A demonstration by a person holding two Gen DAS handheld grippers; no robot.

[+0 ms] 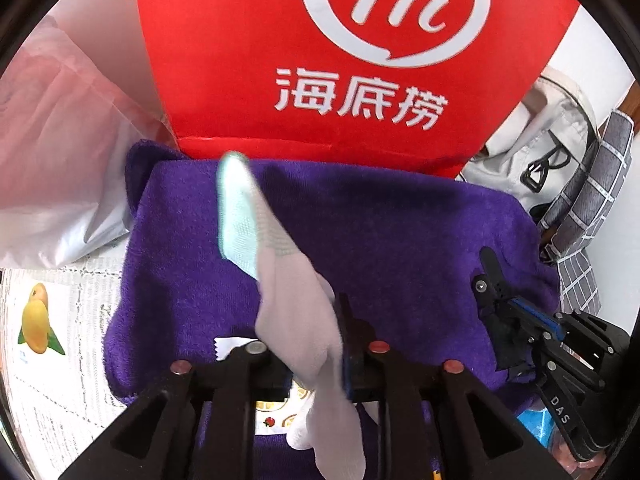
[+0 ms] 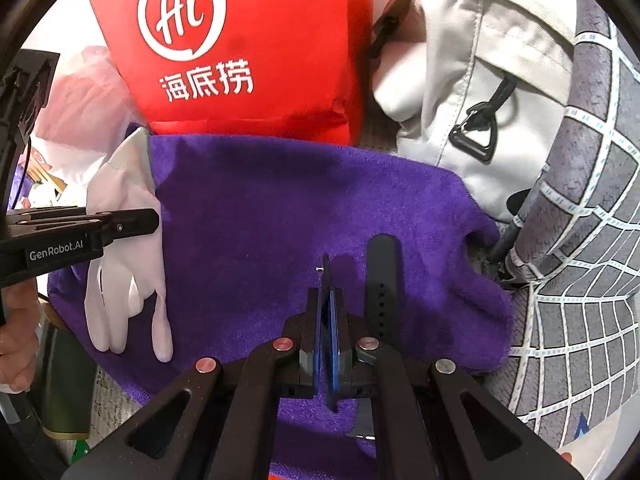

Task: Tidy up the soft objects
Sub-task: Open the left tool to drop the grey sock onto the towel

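A folded purple towel [image 1: 400, 240] [image 2: 260, 220] lies spread in front of a red bag. A white glove [image 1: 296, 296] [image 2: 124, 248] with a mint cuff stands between the jaws of my left gripper [image 1: 316, 344] [image 2: 132, 220], cuff up and fingers hanging over the towel's left part. The glove looks blurred, and a gap shows beside it at the jaw base. My right gripper [image 2: 326, 300] [image 1: 492, 280] hovers over the towel's right part, its blue pads a narrow slit apart with nothing between them. A dark watch strap [image 2: 384, 280] lies on the towel just right of it.
The red bag [image 1: 340, 60] [image 2: 248, 52] with a white logo stands behind the towel. A pale grey backpack [image 2: 460, 100] and a grey checked fabric [image 2: 580, 240] crowd the right. A translucent plastic bag [image 1: 52, 160] sits left, on a fruit-print tablecloth [image 1: 48, 340]. A person's hand [image 2: 16, 320] holds the left gripper.
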